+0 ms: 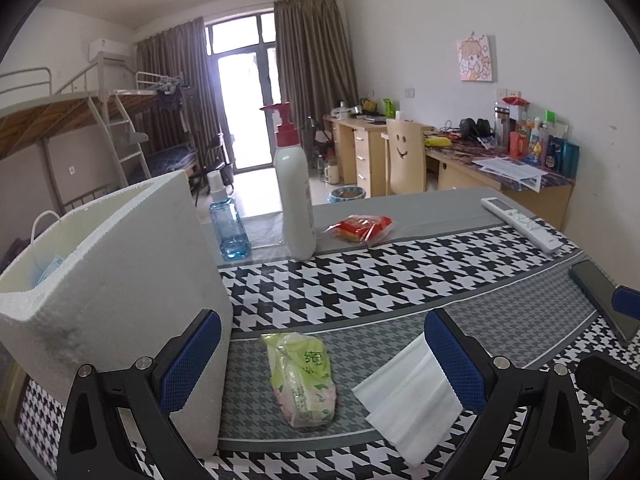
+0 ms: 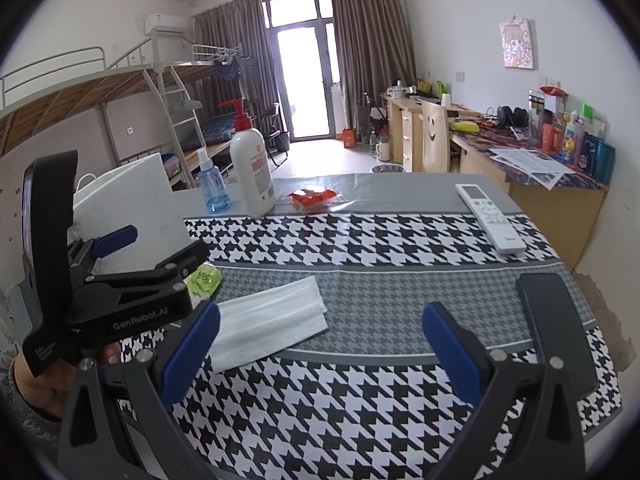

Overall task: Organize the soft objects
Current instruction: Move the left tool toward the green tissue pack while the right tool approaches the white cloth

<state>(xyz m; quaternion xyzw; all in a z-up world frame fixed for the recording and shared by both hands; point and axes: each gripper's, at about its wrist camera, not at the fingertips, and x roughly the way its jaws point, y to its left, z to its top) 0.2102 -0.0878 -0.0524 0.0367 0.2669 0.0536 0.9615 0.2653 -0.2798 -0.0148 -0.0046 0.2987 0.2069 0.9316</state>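
Note:
A green tissue pack [image 1: 302, 380] lies on the checked tablecloth, just ahead of and between the fingers of my open left gripper [image 1: 320, 320]. To its right lies a folded white cloth [image 1: 412, 396], partly behind the right pad. A white foam box [image 1: 120, 280] stands upright at the left, touching the left finger; something blue with a white loop shows inside it. In the right wrist view my right gripper [image 2: 322, 312] is open and empty, with the white cloth [image 2: 268, 320] ahead at its left. The left gripper [image 2: 160, 246] hovers over the green pack [image 2: 206, 280] by the foam box [image 2: 132, 204].
At the table's far side stand a white pump bottle [image 2: 252, 168], a blue spray bottle [image 2: 214, 188] and a red snack packet [image 2: 314, 198]. A white remote [image 2: 490, 216] and a dark phone [image 2: 556, 320] lie at the right. A person's hand holds the left gripper.

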